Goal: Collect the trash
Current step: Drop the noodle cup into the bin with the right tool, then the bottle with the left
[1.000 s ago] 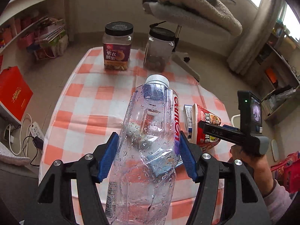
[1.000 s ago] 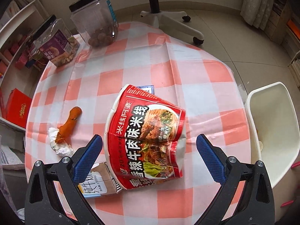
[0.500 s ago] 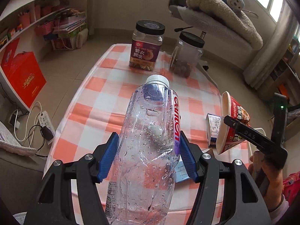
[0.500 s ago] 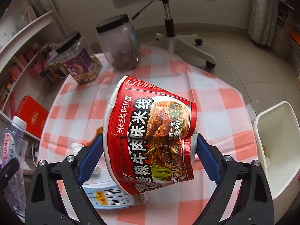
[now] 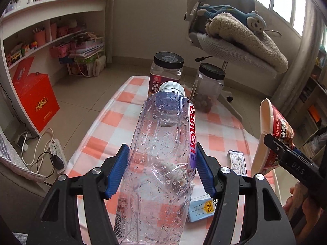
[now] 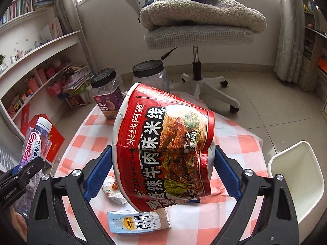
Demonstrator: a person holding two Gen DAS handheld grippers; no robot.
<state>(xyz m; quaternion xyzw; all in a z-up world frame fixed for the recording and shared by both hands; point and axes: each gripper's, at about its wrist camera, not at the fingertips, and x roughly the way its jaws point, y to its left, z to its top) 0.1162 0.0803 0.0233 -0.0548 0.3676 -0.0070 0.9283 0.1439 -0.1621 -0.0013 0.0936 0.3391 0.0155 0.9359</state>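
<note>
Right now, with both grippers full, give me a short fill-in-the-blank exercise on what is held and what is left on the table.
1. The left gripper is shut on a clear plastic ____.
2. The right gripper holds a red noodle ____.
3. The milk carton lies flat on the checked ____.
4. Both jars at the table's far end have ____ lids.

Missing words: bottle; cup; tablecloth; black
</note>
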